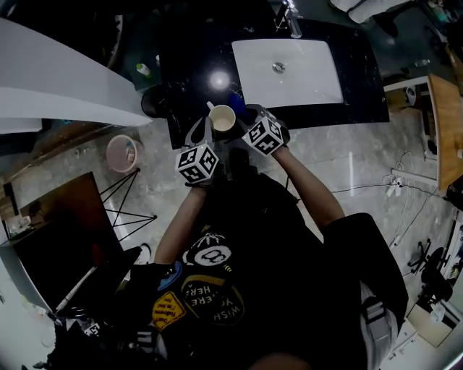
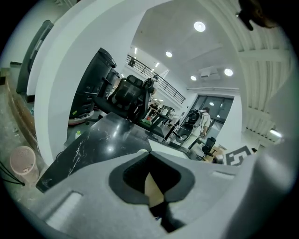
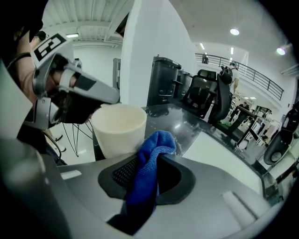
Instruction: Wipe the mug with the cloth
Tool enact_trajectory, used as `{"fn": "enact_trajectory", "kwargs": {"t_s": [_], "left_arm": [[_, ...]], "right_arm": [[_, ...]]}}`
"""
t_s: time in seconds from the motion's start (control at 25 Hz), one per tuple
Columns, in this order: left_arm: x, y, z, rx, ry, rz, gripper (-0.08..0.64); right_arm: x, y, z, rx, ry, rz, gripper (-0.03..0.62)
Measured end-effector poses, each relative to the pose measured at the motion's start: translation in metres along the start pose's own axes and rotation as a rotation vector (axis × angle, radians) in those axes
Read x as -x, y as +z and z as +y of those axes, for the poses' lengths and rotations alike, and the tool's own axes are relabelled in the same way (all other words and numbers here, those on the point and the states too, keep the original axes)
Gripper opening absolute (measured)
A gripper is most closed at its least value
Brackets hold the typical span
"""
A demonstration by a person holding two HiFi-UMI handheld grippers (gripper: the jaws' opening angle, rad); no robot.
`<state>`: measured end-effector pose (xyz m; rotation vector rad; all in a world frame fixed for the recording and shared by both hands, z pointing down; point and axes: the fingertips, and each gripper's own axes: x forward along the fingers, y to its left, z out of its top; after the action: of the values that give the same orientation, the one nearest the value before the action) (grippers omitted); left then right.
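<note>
A cream mug [image 1: 222, 117] hangs over the front edge of the black counter [image 1: 189, 65]. My left gripper [image 1: 207, 131] is shut on it; in the left gripper view only a cream sliver of the mug [image 2: 153, 187] shows between the closed jaws of the left gripper [image 2: 152, 181]. My right gripper [image 1: 246, 115] is shut on a blue cloth [image 3: 145, 175]. The cloth's top fold lies against the side of the mug [image 3: 119, 128], just below the rim. In the right gripper view the left gripper [image 3: 77, 95] grips the mug's far left side.
A white sink basin [image 1: 289, 72] with a faucet [image 1: 289, 18] is set into the counter to the right. A small green-capped bottle [image 1: 143, 69] and a dark round container [image 1: 153, 101] stand left. A pink bucket [image 1: 123, 152] and a wire stand [image 1: 130, 199] are on the floor.
</note>
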<state>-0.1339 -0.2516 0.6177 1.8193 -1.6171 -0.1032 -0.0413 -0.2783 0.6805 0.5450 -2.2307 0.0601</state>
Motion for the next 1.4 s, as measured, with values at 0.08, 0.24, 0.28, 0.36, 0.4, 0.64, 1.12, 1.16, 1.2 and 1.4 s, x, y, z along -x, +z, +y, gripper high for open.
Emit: {"fn": "enact_trajectory", "kwargs": {"t_s": [0.08, 0.24, 0.28, 0.36, 0.4, 0.64, 1.12, 1.16, 1.2, 1.4], "left_arm": [[0.001, -0.001, 0.000, -0.006, 0.000, 0.001, 0.005], [0.002, -0.001, 0.001, -0.025, 0.003, 0.008, 0.005], [0.002, -0.001, 0.000, -0.026, 0.001, 0.009, 0.005], [0.001, -0.001, -0.001, -0.018, -0.005, 0.006, 0.005], [0.001, -0.001, -0.001, -0.011, -0.006, 0.004, 0.005], [-0.002, 0.000, 0.002, 0.014, -0.016, -0.001, 0.005], [-0.011, -0.006, -0.017, -0.031, -0.089, 0.041, 0.005], [-0.012, -0.006, -0.017, -0.029, -0.090, 0.041, 0.005], [-0.012, -0.006, -0.017, -0.026, -0.091, 0.040, 0.005], [-0.018, -0.008, -0.024, -0.062, -0.117, 0.044, 0.005]], "right_arm": [[0.015, 0.015, -0.003, 0.003, -0.002, -0.037, 0.089], [0.049, 0.022, 0.021, 0.009, 0.024, -0.039, 0.089], [0.054, 0.020, 0.031, 0.005, 0.038, -0.033, 0.089], [0.054, 0.015, 0.050, -0.009, 0.062, -0.027, 0.089], [0.050, 0.013, 0.056, -0.017, 0.068, -0.022, 0.089], [0.009, -0.002, 0.034, -0.037, 0.045, 0.053, 0.089], [0.028, 0.048, -0.023, -0.032, -0.037, -0.070, 0.089], [0.028, 0.044, -0.019, -0.051, -0.033, -0.072, 0.089], [0.025, 0.038, -0.015, -0.080, -0.027, -0.074, 0.089], [0.005, 0.011, 0.000, -0.232, 0.000, -0.092, 0.089]]}}
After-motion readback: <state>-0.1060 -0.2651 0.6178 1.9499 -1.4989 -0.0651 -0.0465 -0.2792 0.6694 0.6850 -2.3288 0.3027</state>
